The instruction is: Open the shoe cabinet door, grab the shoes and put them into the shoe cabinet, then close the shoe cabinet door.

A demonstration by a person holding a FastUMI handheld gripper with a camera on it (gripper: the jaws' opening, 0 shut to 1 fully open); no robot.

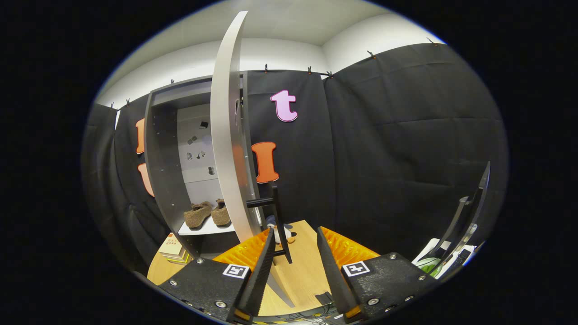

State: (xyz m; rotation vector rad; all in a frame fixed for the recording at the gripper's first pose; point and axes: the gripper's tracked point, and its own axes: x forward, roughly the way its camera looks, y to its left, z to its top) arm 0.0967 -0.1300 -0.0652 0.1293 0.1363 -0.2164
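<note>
Shoes point(207, 213) sit inside the cabinet point(165, 171); gripper point(295, 253) spread beside the door point(228, 135) handle point(277, 216) may slip off, leaving it ajar.

Counts
Two shoes point(207, 214), one cabinet point(165, 149), one door point(226, 135), one handle point(281, 221), one gripper point(295, 257) with fingers apart.

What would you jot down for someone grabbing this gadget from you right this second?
Gripper: open, holding nothing, the black door handle just ahead between its fingers.
Shoe cabinet: door swung open, seen edge-on.
Shoes: the brown pair already sits on the shelf inside.
Done: door opened, shoes stowed.
Left: push the door closed.
</note>
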